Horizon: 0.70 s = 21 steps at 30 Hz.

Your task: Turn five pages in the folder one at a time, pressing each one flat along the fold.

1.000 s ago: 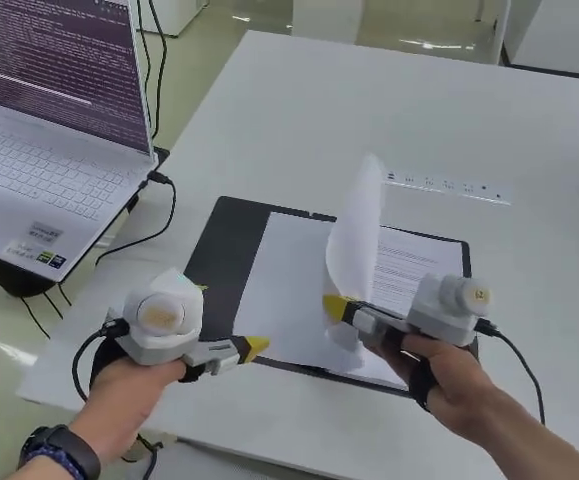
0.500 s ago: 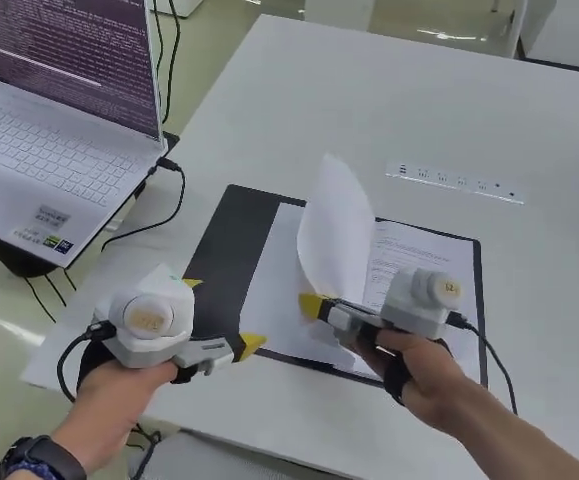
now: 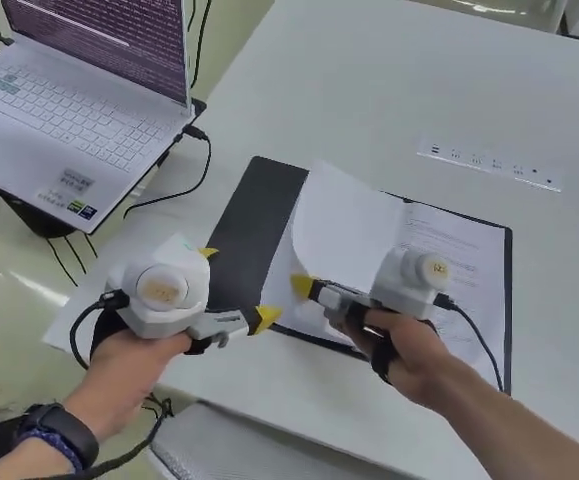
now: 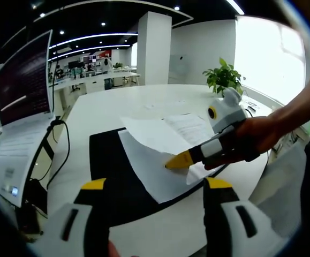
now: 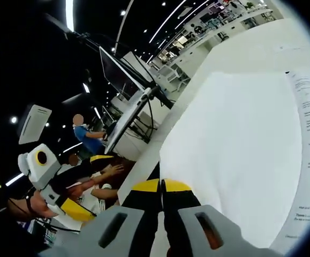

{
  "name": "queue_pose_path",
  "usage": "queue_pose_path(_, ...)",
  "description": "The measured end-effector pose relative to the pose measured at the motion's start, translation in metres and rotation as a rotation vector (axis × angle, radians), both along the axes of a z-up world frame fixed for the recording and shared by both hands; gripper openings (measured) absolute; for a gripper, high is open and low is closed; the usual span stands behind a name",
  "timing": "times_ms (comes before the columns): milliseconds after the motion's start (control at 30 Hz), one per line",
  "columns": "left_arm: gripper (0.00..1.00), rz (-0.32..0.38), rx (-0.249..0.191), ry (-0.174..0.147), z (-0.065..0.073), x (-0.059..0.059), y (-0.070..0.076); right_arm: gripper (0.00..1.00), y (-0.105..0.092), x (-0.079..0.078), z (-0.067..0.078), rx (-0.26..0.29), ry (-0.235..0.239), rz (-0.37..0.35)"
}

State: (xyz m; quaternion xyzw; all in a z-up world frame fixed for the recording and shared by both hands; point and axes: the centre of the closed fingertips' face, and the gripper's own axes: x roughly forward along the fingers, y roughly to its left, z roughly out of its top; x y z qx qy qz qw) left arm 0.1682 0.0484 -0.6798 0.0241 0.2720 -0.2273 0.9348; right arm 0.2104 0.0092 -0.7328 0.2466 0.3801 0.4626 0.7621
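A laptop (image 3: pixel 79 110) stands at 10 o'clock from the black folder (image 3: pixel 244 215), and a power strip (image 3: pixel 489 165) at 1 o'clock. One white page (image 3: pixel 344 225) curves up over the folder. The right gripper (image 3: pixel 304 288) pinches its lower edge, with the page at its 12 o'clock. The left gripper (image 3: pixel 237 285) hovers at 9 o'clock, jaws apart.

The left tongs (image 4: pixel 155 184) and right tongs (image 5: pixel 161 186) match: yellow tips on black arms, with pale grey bases. Each has a rounded white housing (image 3: pixel 164 290) with a tan disc (image 3: pixel 161 291) and a trailing black cable (image 3: pixel 474 335). A black strap (image 3: pixel 381 352) crosses the right hand. A dark band (image 3: pixel 54 440), perhaps a watch, circles the left wrist.
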Motion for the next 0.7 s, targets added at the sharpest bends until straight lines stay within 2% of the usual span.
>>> queue_pose_path(233, 0.71, 0.012, 0.004, 0.004, 0.004, -0.005, 0.01, 0.0, 0.008, 0.001, -0.015, -0.015, 0.043, -0.012)
queue_pose_path(333, 0.71, 0.039, -0.01, 0.009, 0.005, -0.007, 0.016, 0.0, 0.009, 0.003, -0.023, -0.026, 0.054, -0.014)
queue_pose_path(533, 0.71, 0.051, -0.007, 0.028, -0.002, -0.009, 0.022, 0.0, 0.011, 0.005, -0.034, -0.044, 0.079, -0.02)
queue_pose_path(700, 0.7, 0.085, -0.023, 0.032, -0.002, -0.008, 0.03, 0.0, 0.012, 0.004, -0.037, -0.053, 0.085, -0.024)
